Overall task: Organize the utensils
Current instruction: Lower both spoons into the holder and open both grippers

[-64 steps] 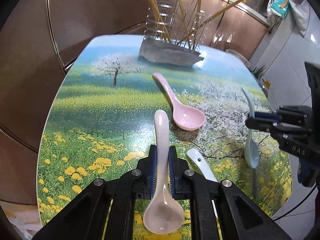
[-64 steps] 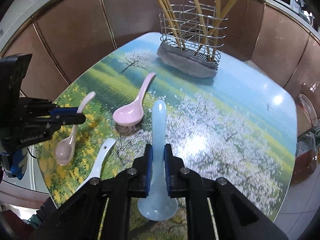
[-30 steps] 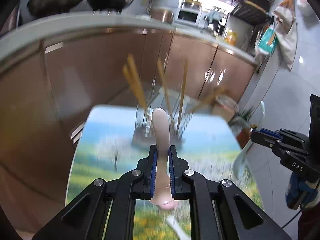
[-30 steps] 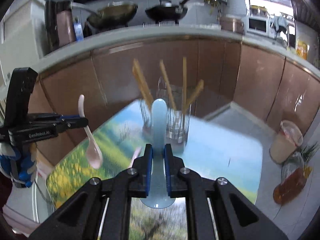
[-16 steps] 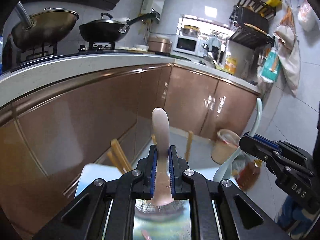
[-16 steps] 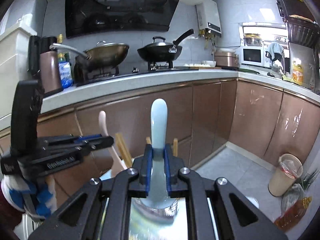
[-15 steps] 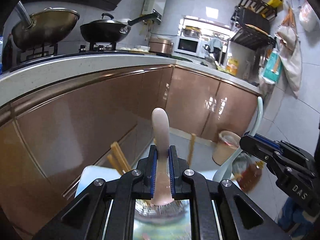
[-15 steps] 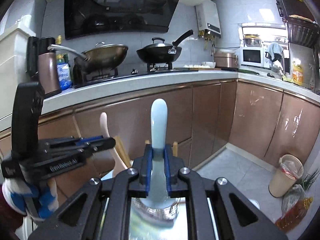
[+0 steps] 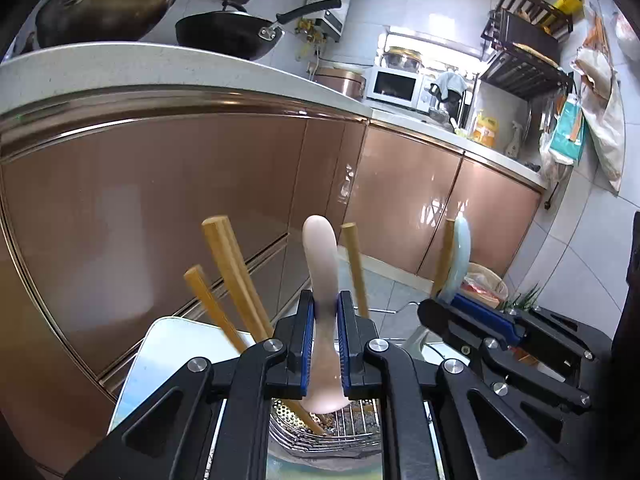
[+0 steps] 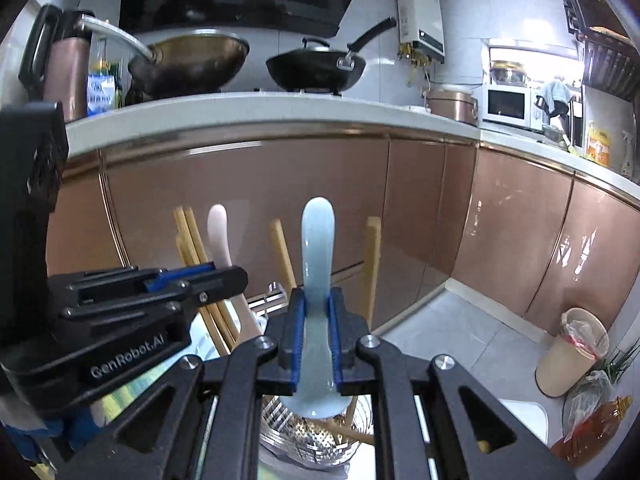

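My left gripper (image 9: 324, 340) is shut on a pale pink ceramic spoon (image 9: 321, 264), held upright with its bowl just above the wire utensil rack (image 9: 340, 428). My right gripper (image 10: 316, 340) is shut on a light blue ceramic spoon (image 10: 317, 256), also upright, its bowl over the same wire rack (image 10: 312, 436). Several wooden chopsticks (image 9: 228, 264) stand in the rack around both spoons. The right gripper also shows in the left wrist view (image 9: 460, 312), and the left gripper in the right wrist view (image 10: 216, 276), close beside each other.
The table's edge (image 9: 152, 344) shows under the rack. Brown cabinet fronts (image 9: 160, 200) and a counter with two woks (image 10: 316, 64) stand behind. A bin (image 10: 572, 352) and an oil bottle (image 10: 596, 428) stand on the floor at right.
Both grippers have carried their spoons from low over the table to upright over the rack. In the last half second both sank closer to the rack and to each other.
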`<state>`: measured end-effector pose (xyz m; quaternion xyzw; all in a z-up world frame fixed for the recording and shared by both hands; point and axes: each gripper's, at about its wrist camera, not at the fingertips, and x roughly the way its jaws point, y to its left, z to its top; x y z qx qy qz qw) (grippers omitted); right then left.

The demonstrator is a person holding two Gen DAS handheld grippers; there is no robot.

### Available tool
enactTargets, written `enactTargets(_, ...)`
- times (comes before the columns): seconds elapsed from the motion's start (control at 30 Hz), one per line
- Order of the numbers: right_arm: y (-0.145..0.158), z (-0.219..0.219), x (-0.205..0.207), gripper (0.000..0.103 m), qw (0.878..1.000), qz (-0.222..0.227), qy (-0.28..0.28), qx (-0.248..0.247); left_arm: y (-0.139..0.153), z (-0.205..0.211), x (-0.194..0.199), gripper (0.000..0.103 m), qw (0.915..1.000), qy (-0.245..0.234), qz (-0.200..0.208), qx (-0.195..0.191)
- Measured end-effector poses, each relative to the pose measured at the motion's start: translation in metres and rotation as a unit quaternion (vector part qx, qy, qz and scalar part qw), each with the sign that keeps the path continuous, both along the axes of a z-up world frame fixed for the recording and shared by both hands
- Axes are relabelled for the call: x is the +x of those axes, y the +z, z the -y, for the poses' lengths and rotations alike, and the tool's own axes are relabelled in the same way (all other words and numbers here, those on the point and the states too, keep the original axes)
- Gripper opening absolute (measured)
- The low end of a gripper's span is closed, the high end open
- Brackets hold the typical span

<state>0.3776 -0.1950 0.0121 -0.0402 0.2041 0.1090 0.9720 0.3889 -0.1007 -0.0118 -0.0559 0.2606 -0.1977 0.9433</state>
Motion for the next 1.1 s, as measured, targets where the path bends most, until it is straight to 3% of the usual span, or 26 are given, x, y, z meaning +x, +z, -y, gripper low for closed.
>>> enactTargets(0.2, -0.004, -0.006, -0.007, 0.012, 1.000, -0.004, 0.013, -0.014, -0.013, -0.004, -0.001, 0.011, 0.9997, 0.003, -0.021, -0.009)
enactTargets(0.43, 0.000, -0.008, -0.012, 0.012, 1.000, -0.008, 0.019, -0.023, -0.008, -0.011, -0.004, 0.011, 0.9994, 0.003, -0.029, -0.017)
enactTargets(0.6, 0.010, -0.008, -0.020, 0.019, 1.000, -0.001, 0.019, -0.026, 0.000, -0.015, -0.012, 0.028, 0.9996, 0.002, -0.022, -0.020)
enactTargets(1.1, 0.061, 0.004, -0.083, 0.019, 0.999, 0.026, -0.002, -0.025, 0.048, -0.040, -0.065, 0.033, 0.9996, 0.002, 0.004, -0.030)
